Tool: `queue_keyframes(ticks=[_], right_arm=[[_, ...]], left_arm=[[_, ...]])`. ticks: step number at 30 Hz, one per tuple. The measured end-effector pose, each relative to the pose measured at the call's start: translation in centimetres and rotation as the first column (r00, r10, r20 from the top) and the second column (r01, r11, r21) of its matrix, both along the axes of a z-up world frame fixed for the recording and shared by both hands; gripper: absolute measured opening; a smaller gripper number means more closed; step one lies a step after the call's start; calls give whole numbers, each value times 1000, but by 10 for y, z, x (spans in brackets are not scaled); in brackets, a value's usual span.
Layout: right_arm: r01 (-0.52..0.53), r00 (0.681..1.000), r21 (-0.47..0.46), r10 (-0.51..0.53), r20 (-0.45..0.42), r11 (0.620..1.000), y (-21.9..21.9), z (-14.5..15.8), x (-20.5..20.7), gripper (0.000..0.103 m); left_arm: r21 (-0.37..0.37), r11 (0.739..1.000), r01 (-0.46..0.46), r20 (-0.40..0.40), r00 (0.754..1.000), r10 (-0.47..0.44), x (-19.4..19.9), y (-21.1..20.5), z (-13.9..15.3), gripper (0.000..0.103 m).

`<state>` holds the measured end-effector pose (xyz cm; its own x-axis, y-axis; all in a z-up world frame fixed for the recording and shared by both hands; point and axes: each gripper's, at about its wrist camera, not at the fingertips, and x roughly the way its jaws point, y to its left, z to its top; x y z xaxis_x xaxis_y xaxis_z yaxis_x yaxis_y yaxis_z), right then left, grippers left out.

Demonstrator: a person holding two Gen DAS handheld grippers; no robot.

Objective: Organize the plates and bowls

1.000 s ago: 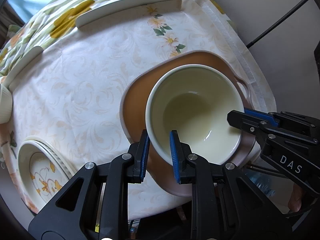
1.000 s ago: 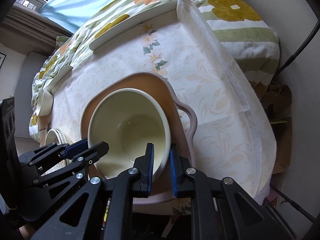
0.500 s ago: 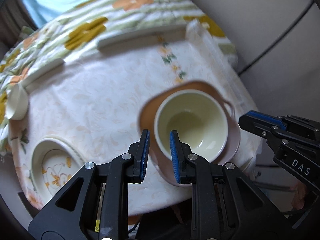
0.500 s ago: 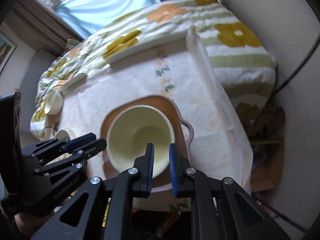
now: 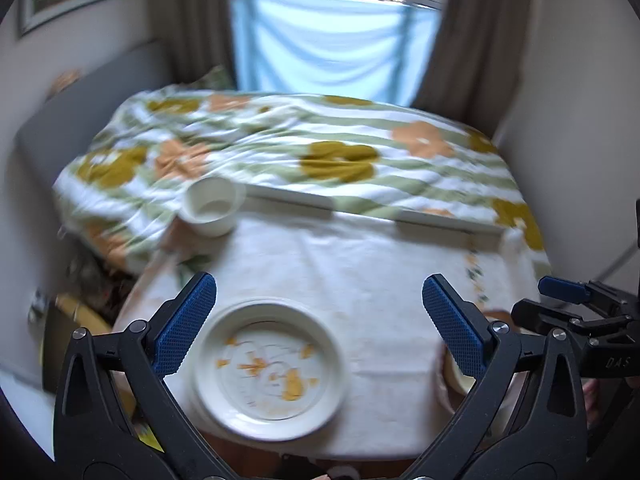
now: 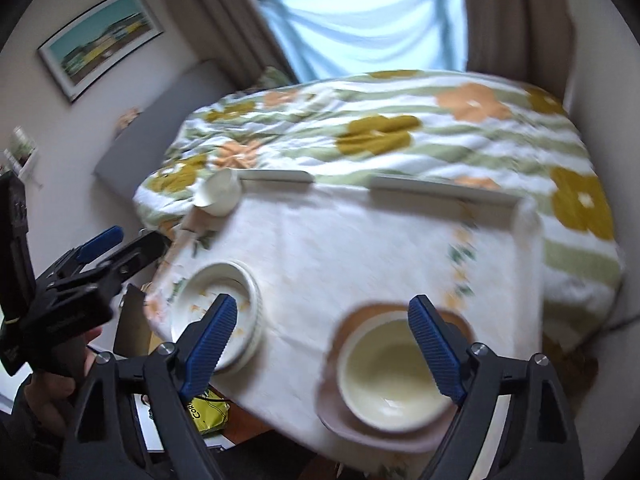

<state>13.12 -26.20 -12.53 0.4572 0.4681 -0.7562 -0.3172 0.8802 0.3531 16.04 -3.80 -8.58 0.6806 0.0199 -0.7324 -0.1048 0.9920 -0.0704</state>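
A cream bowl sits in a pink-brown handled dish at the table's near right corner. A stack of white flowered plates lies at the near left and also shows in the right wrist view. A small white cup stands at the far left edge. My left gripper is open and empty above the plates. My right gripper is open and empty above the cream bowl. Only a sliver of the bowl shows in the left wrist view.
The table carries a pale floral tablecloth. A bed with a flowered green-striped blanket lies right behind it, with a window and curtains beyond. White rails run along the table's far edge. A wall stands on the right.
Both grippers have opened wide, let go of the cream bowl's rim, and lifted back and up. The bowl stays in the pink-brown dish. The left view now faces the flowered plates.
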Motion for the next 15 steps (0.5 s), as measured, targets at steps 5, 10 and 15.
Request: queue_keyframes(ticks=[5, 10, 15], right_arm=[[-82, 995, 41, 79, 68, 996, 45, 9, 40, 101], [-159, 987, 9, 158, 41, 987, 109, 15, 99, 102], [-169, 986, -51, 169, -7, 984, 173, -10, 159, 102]], left_arm=[[-71, 989, -127, -8, 992, 126, 11, 71, 1, 103], [-163, 962, -218, -44, 976, 213, 41, 138, -16, 103], [-282, 909, -308, -125, 951, 284, 90, 201, -63, 102]])
